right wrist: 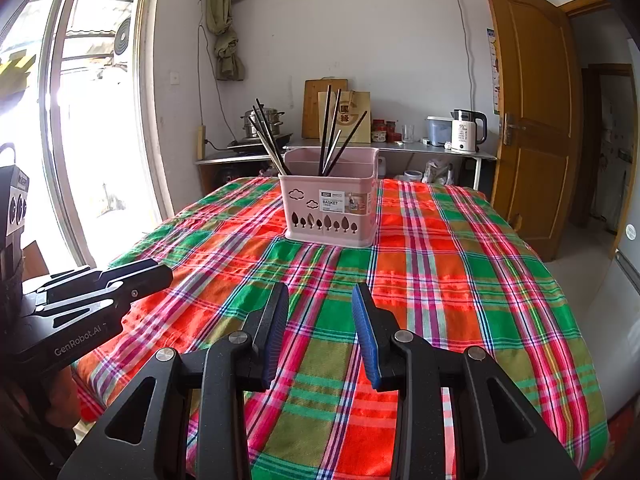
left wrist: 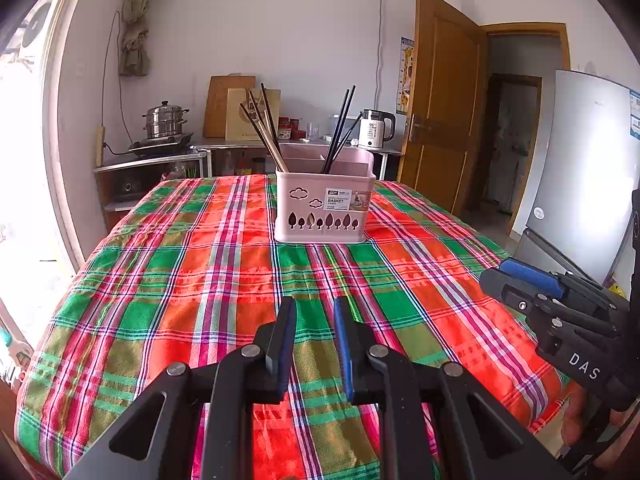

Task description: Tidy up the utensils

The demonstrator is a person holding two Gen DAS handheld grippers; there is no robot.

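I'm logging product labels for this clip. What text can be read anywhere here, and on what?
"BASKET": sticker on the pink plastic utensil basket; its smaller print is too small to read.
"DAS": side of the black right gripper.
"GenRobot.AI": side of the black left gripper.
"55": front of the white electric kettle.
Brown paper bag: a printed emblem, unreadable.
Wall poster beside the door: blurred.

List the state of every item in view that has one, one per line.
Left gripper: jaws apart, holding nothing.
Right gripper: jaws apart wider, holding nothing.
Pink plastic utensil basket: upright on the plaid tablecloth, chopsticks inside.
Dark chopsticks: standing tilted in two bunches.
Brown wooden door: open.
White electric kettle: lid shut.
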